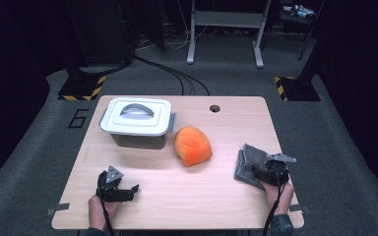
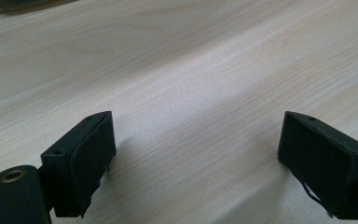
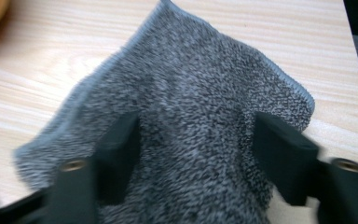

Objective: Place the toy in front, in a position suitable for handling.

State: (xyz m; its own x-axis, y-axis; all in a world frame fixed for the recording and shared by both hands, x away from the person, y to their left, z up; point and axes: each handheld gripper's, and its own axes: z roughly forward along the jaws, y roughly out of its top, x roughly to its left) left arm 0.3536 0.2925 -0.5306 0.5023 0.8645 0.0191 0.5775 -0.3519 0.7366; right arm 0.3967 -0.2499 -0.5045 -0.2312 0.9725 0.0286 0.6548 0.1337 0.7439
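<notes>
Right tool (image 1: pixel 269 169) poised over a grey cloth (image 1: pixel 248 161), its jaws spread.

Nearest the person, at the front edge of the pale wooden surface (image 1: pixel 197 191), the left tool (image 1: pixel 120 189) rests low with its jaws wide apart and only bare wood between them. On the right side, the right tool (image 3: pixel 196 154) sits over the near part of the grey cloth (image 3: pixel 191 93), jaws apart on either side of the fabric, which lies crumpled on the surface. Farther in, an orange cushion-like lump (image 1: pixel 192 145) lies mid-surface, and beyond it to the left stands a lidded grey container (image 1: pixel 137 122).
</notes>
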